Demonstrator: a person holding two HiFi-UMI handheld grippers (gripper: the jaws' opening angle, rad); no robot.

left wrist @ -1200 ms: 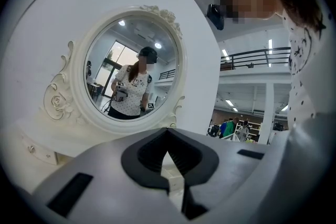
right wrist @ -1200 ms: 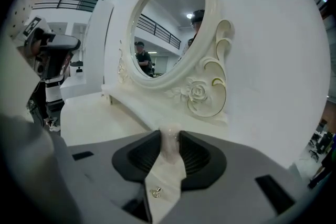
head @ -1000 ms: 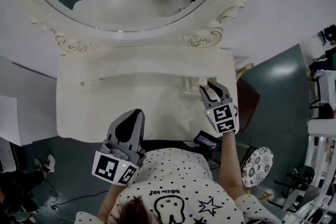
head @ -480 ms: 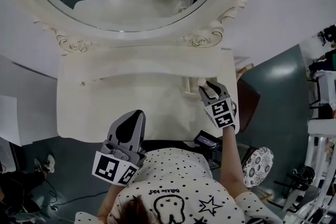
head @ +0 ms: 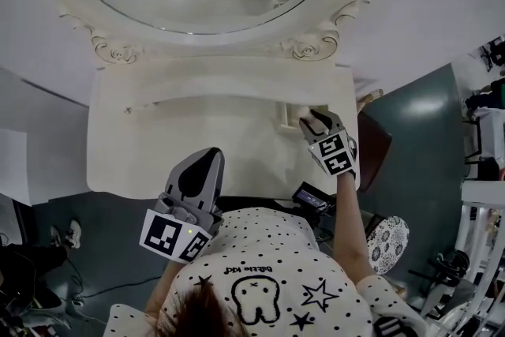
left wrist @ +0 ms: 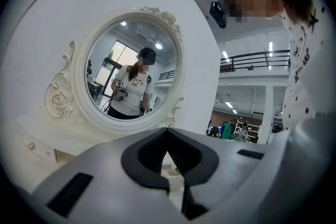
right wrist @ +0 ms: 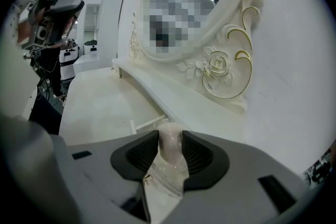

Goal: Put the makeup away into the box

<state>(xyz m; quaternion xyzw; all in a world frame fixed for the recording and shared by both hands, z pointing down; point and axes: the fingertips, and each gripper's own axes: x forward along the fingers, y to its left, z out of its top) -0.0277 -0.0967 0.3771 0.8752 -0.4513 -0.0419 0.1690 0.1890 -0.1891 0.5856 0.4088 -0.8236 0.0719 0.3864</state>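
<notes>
Pale pinkish makeup bottle (right wrist: 169, 140) (translucent, round-ended) sits at the clear box (head: 282, 121).

shirt (head: 276, 245) print, seemingly "little kid"

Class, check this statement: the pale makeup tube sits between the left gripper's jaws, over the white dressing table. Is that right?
No. The pale makeup tube sits between the jaws of the right gripper, which are opening, over the white dressing table. The right gripper view shows it; the left gripper is shut and empty.

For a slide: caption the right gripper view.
Right gripper, jaws opening, with a pale makeup item between them at the vanity.
</notes>
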